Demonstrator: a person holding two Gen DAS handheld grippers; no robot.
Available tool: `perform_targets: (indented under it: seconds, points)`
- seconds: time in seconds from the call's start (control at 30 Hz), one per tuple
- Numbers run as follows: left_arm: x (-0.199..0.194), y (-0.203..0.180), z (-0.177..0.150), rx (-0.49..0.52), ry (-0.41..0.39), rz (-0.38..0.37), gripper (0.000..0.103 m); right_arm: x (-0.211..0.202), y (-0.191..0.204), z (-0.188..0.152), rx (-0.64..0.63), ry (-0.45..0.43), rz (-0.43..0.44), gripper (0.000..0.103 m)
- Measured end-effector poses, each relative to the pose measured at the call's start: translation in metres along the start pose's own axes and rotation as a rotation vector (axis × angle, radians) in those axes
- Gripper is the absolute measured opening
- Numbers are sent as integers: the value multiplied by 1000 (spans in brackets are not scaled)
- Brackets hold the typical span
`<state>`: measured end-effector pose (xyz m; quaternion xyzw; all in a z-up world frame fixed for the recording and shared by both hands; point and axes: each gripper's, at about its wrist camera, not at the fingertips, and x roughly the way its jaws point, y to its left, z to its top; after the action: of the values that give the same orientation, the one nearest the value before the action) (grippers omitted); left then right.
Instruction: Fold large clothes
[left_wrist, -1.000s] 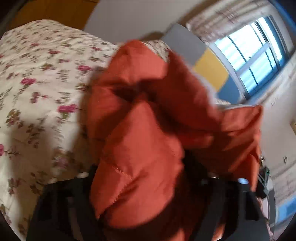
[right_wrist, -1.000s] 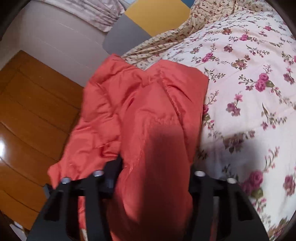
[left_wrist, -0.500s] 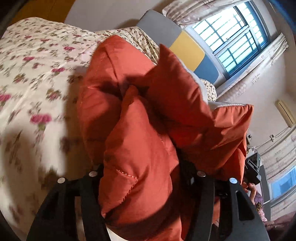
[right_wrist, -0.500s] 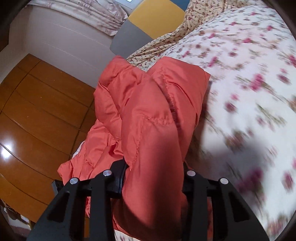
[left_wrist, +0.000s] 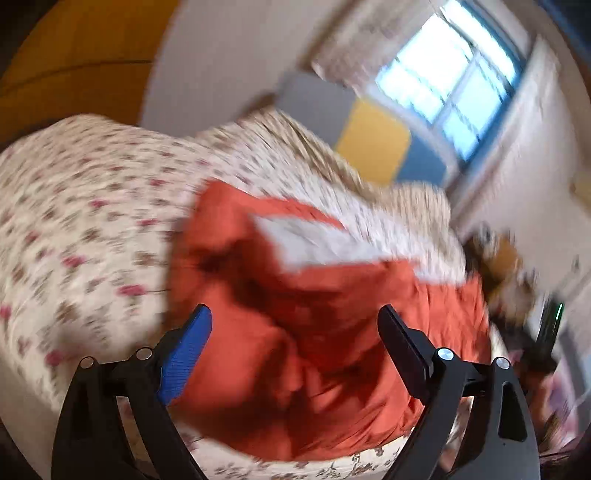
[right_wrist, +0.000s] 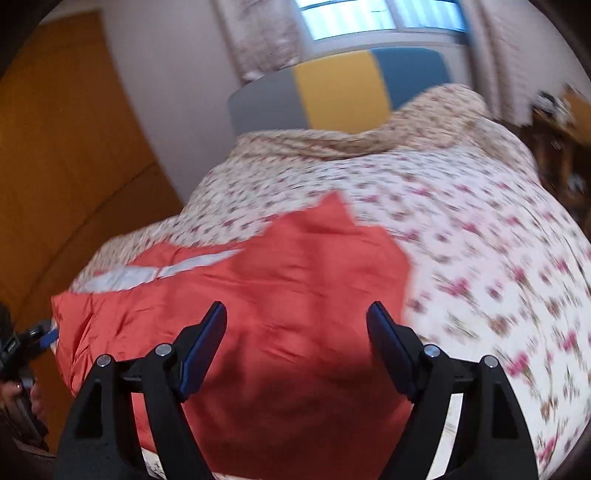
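Observation:
An orange padded jacket (left_wrist: 332, 332) lies bunched on the floral bedspread (left_wrist: 81, 221), with a strip of its pale grey lining (left_wrist: 317, 243) turned up. My left gripper (left_wrist: 295, 317) hovers above it, jaws opening wide, nothing pressed between the pads. In the right wrist view the same jacket (right_wrist: 280, 295) spreads flatter over the near edge of the bed, its lining (right_wrist: 147, 273) showing at the left. My right gripper (right_wrist: 295, 314) is above it, jaws also opening, with no cloth gripped. Both views are blurred by motion.
The bed's quilt (right_wrist: 461, 240) stretches to a grey, yellow and blue headboard (right_wrist: 340, 92) under a window (right_wrist: 380, 14). Wooden wardrobe doors (right_wrist: 55, 166) stand on the left. A cluttered piece of furniture (left_wrist: 498, 266) stands beside the bed. A hand (right_wrist: 18, 391) shows at the left edge.
Both grippers held folds of the jacket before. Both have let go, opened wide and lifted back; the jacket has dropped onto the bedspread.

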<state>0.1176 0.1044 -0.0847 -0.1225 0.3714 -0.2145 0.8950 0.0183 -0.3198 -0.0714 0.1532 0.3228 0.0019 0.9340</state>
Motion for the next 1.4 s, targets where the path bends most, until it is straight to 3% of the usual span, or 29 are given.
perform_targets:
  seconds: [0.07,0.1,0.13,0.17,0.2,0.23,0.27,0.37,0.5,0.63,0.7,0.77,0.8,1.0,1.23,1.4]
  points:
    - [22,-10,-2,8,51,22,90,22,21,4,-57,55,-36,75]
    - [33,-11,-3,-11,64,18,90,33,27,2,-83,80,-62,65]
    - [45,-9,1,-59,72,-11,78,46,32,2,-100,103,-81,58]
    - [51,-5,4,-87,75,-25,55,58,37,3,-119,130,-112,40]
    - [58,-2,11,-120,81,-4,48,74,38,6,-131,147,-139,18]
    - [60,1,17,-137,78,19,31,92,37,12,-141,162,-153,11]
    - [61,6,26,-162,70,30,22,94,37,17,-140,167,-138,0]
    - [55,8,58,-175,8,30,16,90,29,38,-130,98,-134,0]
    - [63,-4,88,-108,-83,79,16,94,25,64,-117,42,-136,0]
    - [105,-6,97,-35,-61,208,18,130,18,67,-90,75,-155,0]
    - [126,-5,91,5,-50,281,27,145,11,64,-78,78,-161,0]
    - [134,1,83,36,-55,315,43,154,6,59,-71,68,-159,0]
    - [138,4,80,51,-55,329,47,159,2,57,-64,62,-155,0]
    - [150,20,68,69,-80,319,64,181,-1,52,-79,60,-145,0]
    - [159,29,62,38,-100,274,69,201,-6,43,-64,43,-130,0]
    - [160,23,59,48,-102,305,69,205,-7,40,-63,36,-140,0]
